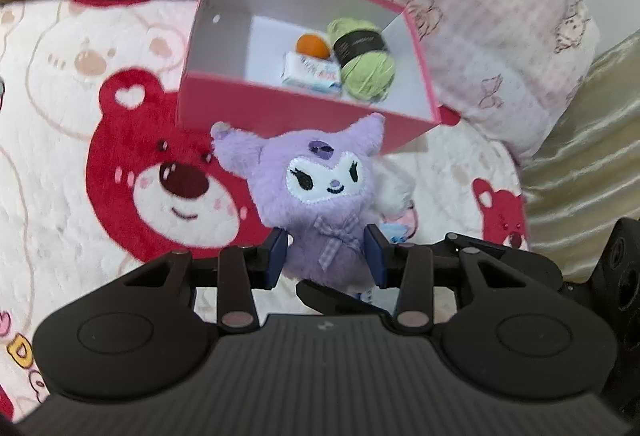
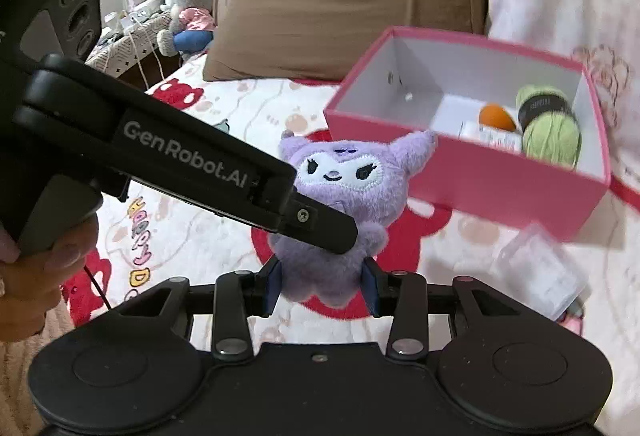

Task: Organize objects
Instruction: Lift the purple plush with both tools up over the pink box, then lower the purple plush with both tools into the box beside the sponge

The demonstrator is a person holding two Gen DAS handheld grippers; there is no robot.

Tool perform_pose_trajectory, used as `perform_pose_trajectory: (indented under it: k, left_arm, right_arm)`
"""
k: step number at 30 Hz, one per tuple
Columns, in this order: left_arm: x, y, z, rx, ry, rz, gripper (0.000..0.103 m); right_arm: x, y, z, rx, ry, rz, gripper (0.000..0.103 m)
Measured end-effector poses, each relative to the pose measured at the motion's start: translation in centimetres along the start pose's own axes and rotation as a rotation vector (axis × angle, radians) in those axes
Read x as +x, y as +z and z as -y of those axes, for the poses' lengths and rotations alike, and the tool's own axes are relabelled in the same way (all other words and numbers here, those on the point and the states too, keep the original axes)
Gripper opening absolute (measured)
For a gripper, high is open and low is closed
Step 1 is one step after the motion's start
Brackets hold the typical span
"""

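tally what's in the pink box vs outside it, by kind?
In the pink cardboard box:
green yarn skein: 1
orange ball: 1
small white printed packet: 1
Outside:
purple plush toy: 1
clear plastic case: 1
Total: 5

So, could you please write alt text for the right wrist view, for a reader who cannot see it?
Both grippers hold a purple plush toy over a bear-print blanket: the right gripper clamps its lower body, and the left gripper reaches in from the left. Behind it, an open pink box holds green yarn, an orange ball and a small white packet.
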State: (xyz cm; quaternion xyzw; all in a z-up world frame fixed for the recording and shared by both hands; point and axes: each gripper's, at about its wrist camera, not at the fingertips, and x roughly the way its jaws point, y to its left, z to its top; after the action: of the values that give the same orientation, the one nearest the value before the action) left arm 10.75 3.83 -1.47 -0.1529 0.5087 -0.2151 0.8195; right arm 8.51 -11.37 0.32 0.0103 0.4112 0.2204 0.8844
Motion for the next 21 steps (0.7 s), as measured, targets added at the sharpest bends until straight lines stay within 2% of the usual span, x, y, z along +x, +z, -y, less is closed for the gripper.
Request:
perform_pose_trajectory:
  k: [7, 10, 16, 21]
  left_arm:
    - [-1.0, 2.4, 2.5, 0.067, 0.019, 0.002, 0.040]
    - [-1.3, 3.5, 3.4, 0.096, 0.038, 0.026, 0.040]
    - [-2.6, 6.1, 3.7, 0.098, 0.039, 0.083, 0.041]
    - [-2.2, 8.4, 3.9, 0.096, 0.045, 0.085, 0.041]
  right_arm:
    - [-2.4, 2.7, 0.9, -0.004, 0.011, 0.018, 0.045]
    - [-2.8, 3.6, 1.7, 0.008, 0.015, 0.035, 0.045]
    - [-3.0, 6.0, 3.0, 0.035, 0.032, 0.091, 0.045]
    - [-2.8, 7.2, 3.3, 0.025, 0.025, 0.152, 0.045]
